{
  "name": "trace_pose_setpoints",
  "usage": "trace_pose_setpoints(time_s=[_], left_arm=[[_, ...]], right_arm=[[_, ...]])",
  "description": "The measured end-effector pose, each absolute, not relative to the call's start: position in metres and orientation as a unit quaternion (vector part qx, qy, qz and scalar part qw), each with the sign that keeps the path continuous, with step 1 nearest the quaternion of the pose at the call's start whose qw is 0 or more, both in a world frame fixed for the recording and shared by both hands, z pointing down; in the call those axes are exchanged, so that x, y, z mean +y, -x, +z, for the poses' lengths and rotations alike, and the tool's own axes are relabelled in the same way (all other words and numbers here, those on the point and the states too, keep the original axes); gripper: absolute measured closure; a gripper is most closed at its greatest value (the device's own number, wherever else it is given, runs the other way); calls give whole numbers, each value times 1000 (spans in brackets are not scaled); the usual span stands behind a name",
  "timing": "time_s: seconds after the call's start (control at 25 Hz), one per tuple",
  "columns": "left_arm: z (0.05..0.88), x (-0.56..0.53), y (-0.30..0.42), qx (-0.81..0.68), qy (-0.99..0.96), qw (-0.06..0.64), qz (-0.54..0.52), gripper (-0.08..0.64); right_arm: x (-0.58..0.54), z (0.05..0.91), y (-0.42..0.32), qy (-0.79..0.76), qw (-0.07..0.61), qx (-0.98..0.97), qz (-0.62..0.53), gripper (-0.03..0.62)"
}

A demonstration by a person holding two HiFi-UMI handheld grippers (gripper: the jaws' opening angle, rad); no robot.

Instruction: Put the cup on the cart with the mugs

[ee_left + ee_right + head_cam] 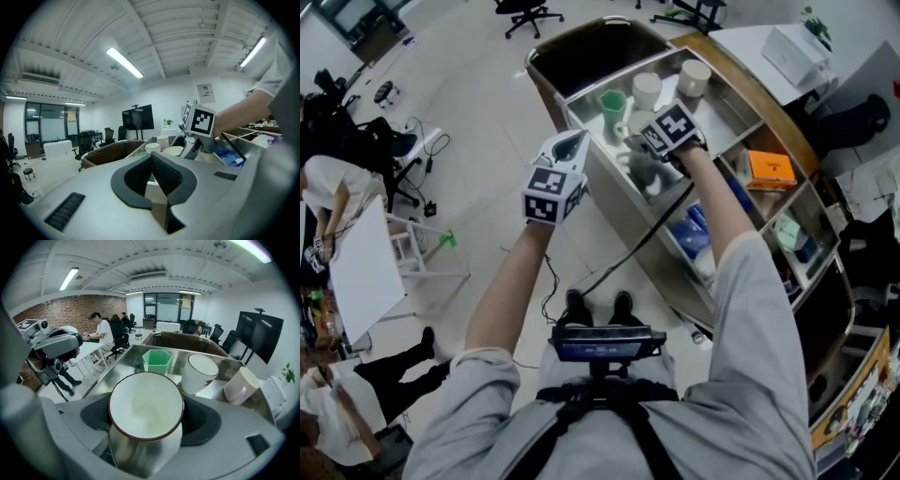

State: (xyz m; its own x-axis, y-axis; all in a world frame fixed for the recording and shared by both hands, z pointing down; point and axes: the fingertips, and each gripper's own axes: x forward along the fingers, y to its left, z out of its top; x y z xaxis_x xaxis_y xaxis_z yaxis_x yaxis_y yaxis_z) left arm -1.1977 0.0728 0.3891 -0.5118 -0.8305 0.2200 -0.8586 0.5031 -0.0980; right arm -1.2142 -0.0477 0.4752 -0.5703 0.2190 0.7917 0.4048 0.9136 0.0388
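Observation:
My right gripper (146, 414) is shut on a cup (145, 404) that is white inside with a dark red rim and a greyish outside. It holds the cup above the near end of the cart's steel top shelf (124, 363). On that shelf beyond the cup stand a green hexagonal cup (158, 361) and two white mugs (199, 372) (241, 385). In the head view the right gripper (649, 150) is over the shelf, close to the green cup (612, 103) and the mugs (646, 89). My left gripper (574, 141) hangs just left of the cart, shut and empty (152, 157).
The cart's lower shelves (797, 202) hold an orange box (769, 169) and blue packs (694, 232). A dark brown bin (586, 52) sits at the cart's far end. A person sits at a white table (361, 267) on the left. A black cable (628, 248) trails down.

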Motion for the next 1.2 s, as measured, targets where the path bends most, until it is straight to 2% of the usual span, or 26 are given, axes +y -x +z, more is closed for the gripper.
trace_pose_setpoints(time_s=[0.76, 0.96, 1.2], left_arm=[[399, 77, 1199, -868, -479, 81, 100, 558], [399, 79, 1198, -870, -475, 83, 104, 558], [394, 84, 1195, -872, -472, 80, 104, 558]], right_arm=[[-43, 496, 1209, 201, 438, -864, -146, 175], [-48, 489, 1211, 191, 433, -867, -157, 138], [-46, 475, 1208, 186, 426, -872, -153, 138]])
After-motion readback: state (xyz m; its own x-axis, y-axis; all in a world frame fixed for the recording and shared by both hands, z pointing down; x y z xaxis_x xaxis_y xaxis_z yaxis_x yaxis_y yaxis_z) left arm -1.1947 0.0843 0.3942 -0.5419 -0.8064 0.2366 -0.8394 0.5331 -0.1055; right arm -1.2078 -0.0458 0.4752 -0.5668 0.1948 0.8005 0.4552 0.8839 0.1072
